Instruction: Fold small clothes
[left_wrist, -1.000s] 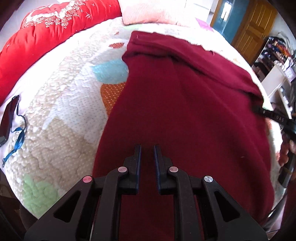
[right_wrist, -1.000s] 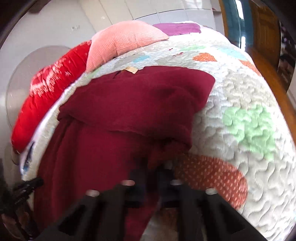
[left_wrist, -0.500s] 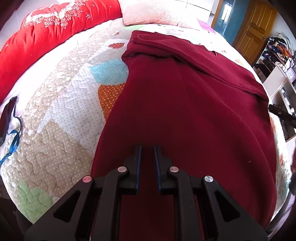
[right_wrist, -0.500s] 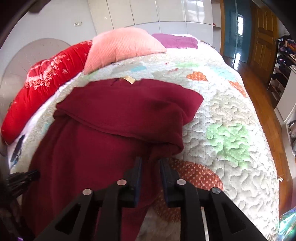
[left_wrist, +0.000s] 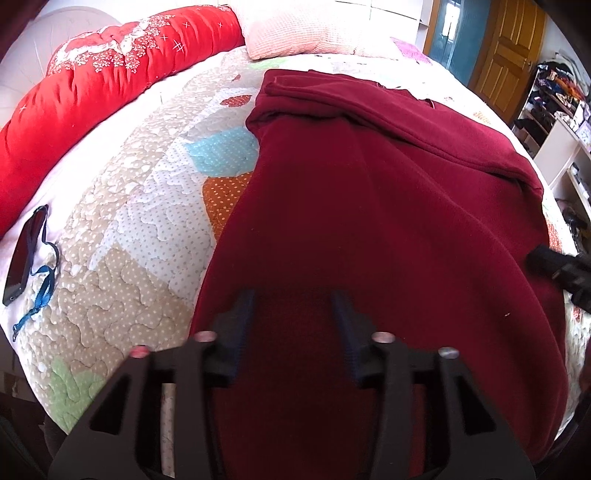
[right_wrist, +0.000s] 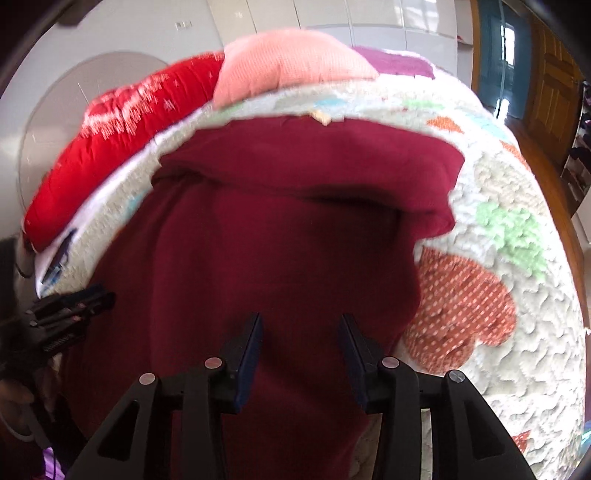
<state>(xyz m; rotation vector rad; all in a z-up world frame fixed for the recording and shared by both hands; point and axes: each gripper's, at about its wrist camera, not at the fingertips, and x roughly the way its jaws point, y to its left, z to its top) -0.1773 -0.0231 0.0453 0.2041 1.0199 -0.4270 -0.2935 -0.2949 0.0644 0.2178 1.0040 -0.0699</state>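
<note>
Now the left gripper (left_wrist: 293, 325) is standing with its jaws spread, having just been opening, and nothing is being pinched; the maroon garment (left_wrist: 369, 229) is lying flat under and beyond them. The right gripper (right_wrist: 301, 347) is showing the same: jaws parted, just opening, hovering over the garment's near edge with the cloth beneath and no fabric clamped between them. The garment is stretching from six o'clock up to twelve in both wrist views, its far end folded over in a thick band (right_wrist: 314, 162) with a small tan tag (right_wrist: 320, 116) at the top edge. It is resting on a patchwork quilt (left_wrist: 122, 236) covering the bed. At ten o'clock in the left view a red bolster (left_wrist: 103, 81) is lying along the bed's edge, with a pink pillow (left_wrist: 306, 33) at twelve o'clock. A dark phone (left_wrist: 24, 254) with a blue lanyard (left_wrist: 42, 291) is sitting at nine o'clock on the quilt.
</note>
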